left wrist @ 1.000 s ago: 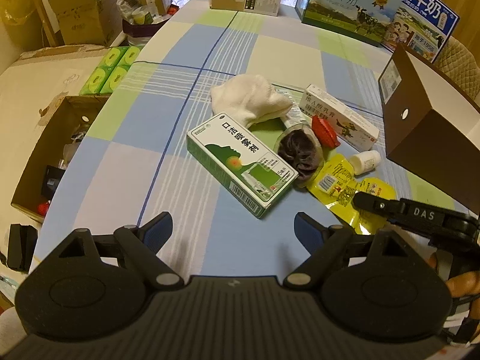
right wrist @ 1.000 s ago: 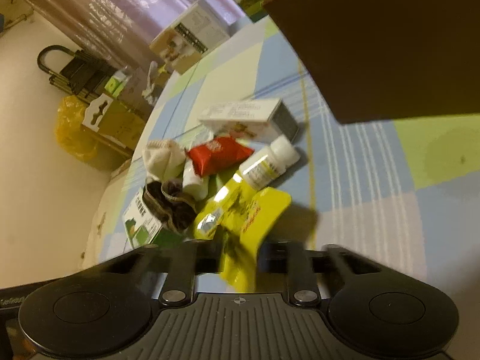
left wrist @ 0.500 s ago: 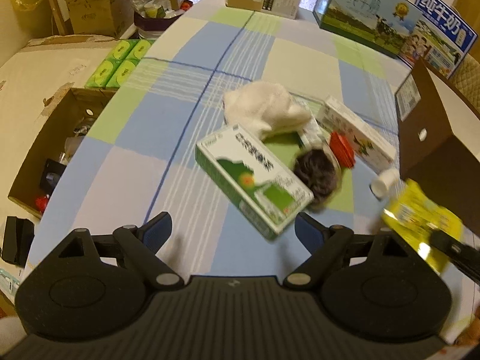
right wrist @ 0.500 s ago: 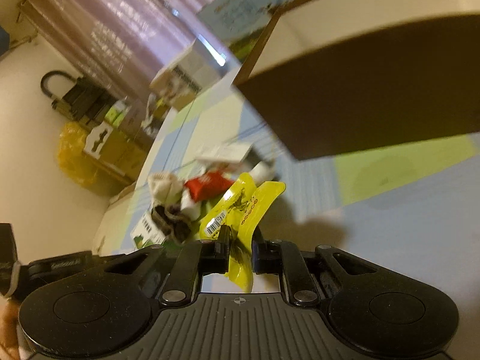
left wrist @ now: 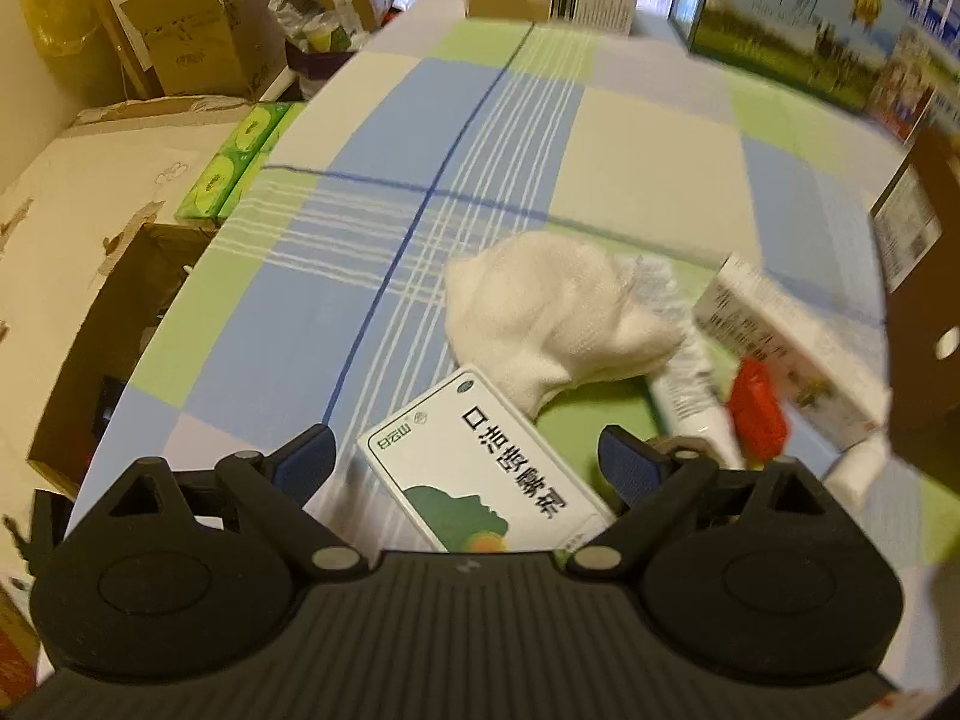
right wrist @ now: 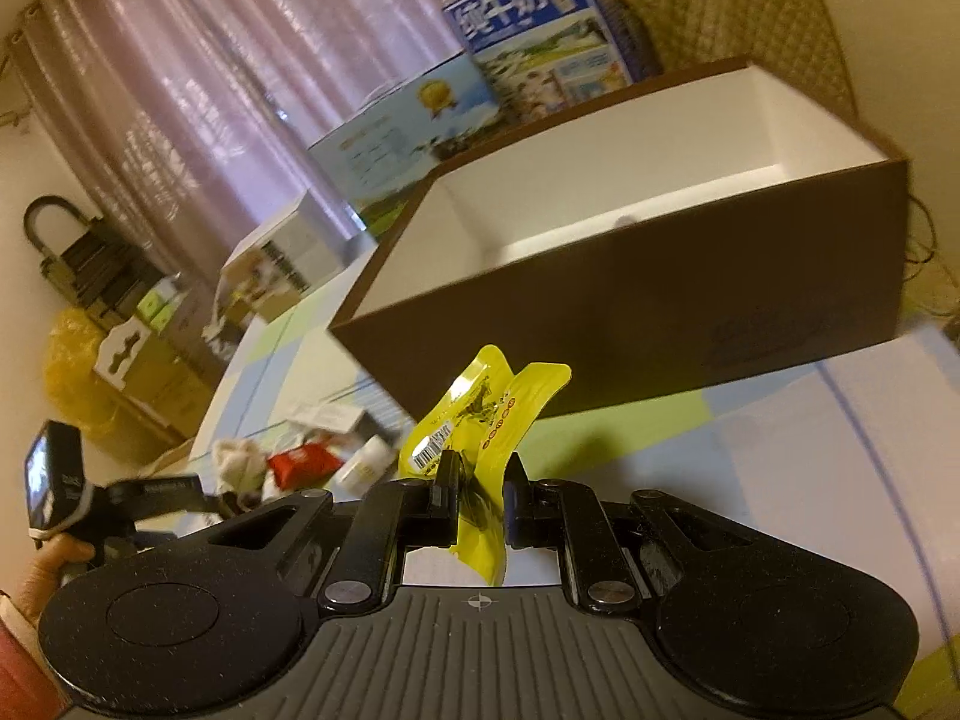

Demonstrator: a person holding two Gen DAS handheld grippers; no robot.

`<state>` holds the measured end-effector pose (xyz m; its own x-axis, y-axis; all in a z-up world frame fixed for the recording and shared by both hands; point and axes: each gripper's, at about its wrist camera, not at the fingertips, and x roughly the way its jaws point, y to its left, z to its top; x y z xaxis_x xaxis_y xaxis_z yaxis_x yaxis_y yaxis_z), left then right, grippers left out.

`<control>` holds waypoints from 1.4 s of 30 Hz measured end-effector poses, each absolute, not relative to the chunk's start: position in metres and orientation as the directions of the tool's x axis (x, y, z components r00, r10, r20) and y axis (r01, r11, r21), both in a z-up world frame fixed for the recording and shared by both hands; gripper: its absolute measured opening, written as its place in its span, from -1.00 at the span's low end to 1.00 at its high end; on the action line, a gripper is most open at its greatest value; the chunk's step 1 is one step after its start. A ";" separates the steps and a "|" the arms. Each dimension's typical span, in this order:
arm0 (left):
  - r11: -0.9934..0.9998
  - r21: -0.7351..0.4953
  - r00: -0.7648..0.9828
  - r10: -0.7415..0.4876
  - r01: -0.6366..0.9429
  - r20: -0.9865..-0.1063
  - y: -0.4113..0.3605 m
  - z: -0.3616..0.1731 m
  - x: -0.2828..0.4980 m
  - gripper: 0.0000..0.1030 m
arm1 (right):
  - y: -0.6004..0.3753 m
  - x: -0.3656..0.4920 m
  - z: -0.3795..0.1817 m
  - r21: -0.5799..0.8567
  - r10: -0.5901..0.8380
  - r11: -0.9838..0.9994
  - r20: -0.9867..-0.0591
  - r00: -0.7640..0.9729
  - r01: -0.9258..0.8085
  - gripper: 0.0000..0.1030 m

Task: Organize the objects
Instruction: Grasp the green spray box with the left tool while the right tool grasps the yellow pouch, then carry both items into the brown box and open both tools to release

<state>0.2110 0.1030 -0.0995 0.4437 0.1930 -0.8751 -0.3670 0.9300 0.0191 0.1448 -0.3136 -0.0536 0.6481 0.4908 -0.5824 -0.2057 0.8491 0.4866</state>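
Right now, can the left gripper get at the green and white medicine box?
Probably yes. The left gripper is open, and the green and white medicine box lies flat between its fingers with nothing on top; the white sock sits just beyond it.

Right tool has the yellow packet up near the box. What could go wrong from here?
1. The right tool pinches only the lower end of the floppy yellow foil packet; its free top could catch the near wall of the open brown cardboard box rather than clear it.
2. The open left tool straddles the white-and-green medicine carton; closing skewed might nudge the white cloth.
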 end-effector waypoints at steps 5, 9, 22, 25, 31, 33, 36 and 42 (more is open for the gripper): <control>0.947 0.029 0.449 0.178 -0.319 -0.876 0.104 -0.105 0.200 0.78 | -0.327 0.146 -0.052 0.484 0.475 0.855 -0.586 0.656 -0.187 -0.81; 0.955 0.014 0.446 0.152 -0.298 -0.882 0.114 -0.106 0.182 0.78 | -0.329 0.147 -0.052 0.484 0.472 0.856 -0.590 0.656 -0.181 -0.81; 0.973 0.018 0.443 0.121 -0.230 -0.888 0.114 -0.108 0.173 0.02 | -0.336 0.148 -0.050 0.470 0.445 0.869 -0.605 0.660 -0.155 -0.81; 0.977 0.034 0.455 0.130 -0.212 -0.881 0.109 -0.102 0.167 0.02 | -0.342 0.147 -0.046 0.470 0.440 0.870 -0.601 0.668 -0.150 -0.81; 0.989 0.039 0.508 0.107 -0.142 -0.855 0.092 -0.071 0.155 0.02 | -0.354 0.141 -0.033 0.475 0.442 0.866 -0.581 0.683 -0.156 -0.81; 0.993 0.039 0.535 0.095 -0.115 -0.840 0.084 -0.058 0.152 0.02 | -0.358 0.138 -0.026 0.476 0.445 0.864 -0.570 0.691 -0.164 -0.81; 0.997 0.031 0.570 0.067 -0.072 -0.819 0.071 -0.038 0.151 0.02 | -0.365 0.133 -0.015 0.481 0.451 0.859 -0.549 0.704 -0.174 -0.81; 1.000 0.012 0.619 -0.008 0.029 -0.785 0.036 -0.001 0.164 0.02 | -0.382 0.133 0.009 0.489 0.449 0.853 -0.511 0.733 -0.182 -0.81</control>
<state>0.1640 0.0357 -0.0008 0.6194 -0.0080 -0.7851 0.0286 0.9995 0.0123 0.1331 -0.3823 0.0087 0.7331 0.4493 -0.5106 -0.1822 0.8530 0.4891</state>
